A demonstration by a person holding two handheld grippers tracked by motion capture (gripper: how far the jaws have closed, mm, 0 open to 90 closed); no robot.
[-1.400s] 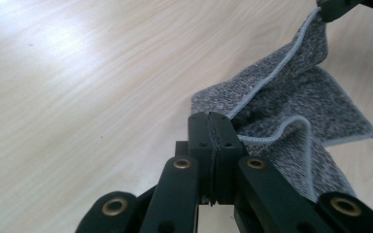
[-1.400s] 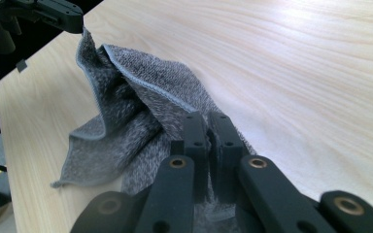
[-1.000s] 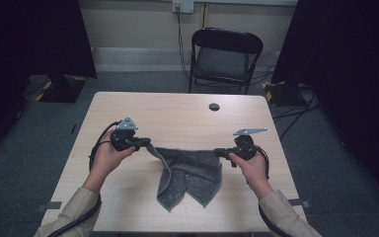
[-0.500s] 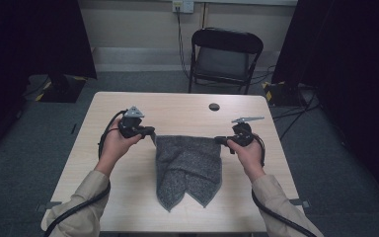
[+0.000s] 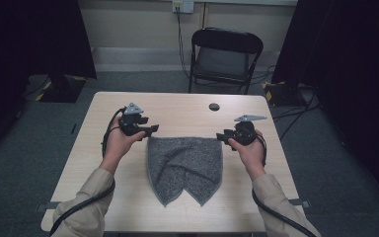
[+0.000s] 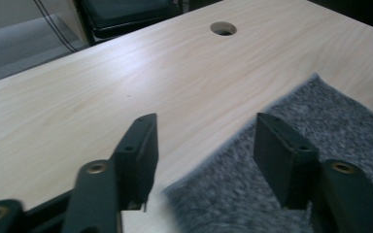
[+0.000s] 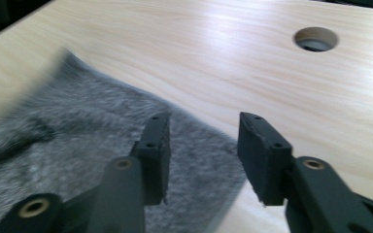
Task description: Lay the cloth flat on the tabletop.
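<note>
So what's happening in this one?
A person at a table works a grey towel with a hand-held gripper in each hand. The towel lies flat, its far edge straight and two pointed corners toward the person. The left hand-held gripper and right hand-held gripper sit at its two far corners; their jaws have just been opening and now stand apart, gripping nothing, with cloth lying below them.

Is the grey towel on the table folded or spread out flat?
Folded. The grey towel lies on the table with two pointed corners at its near edge and a crease between them.
</note>
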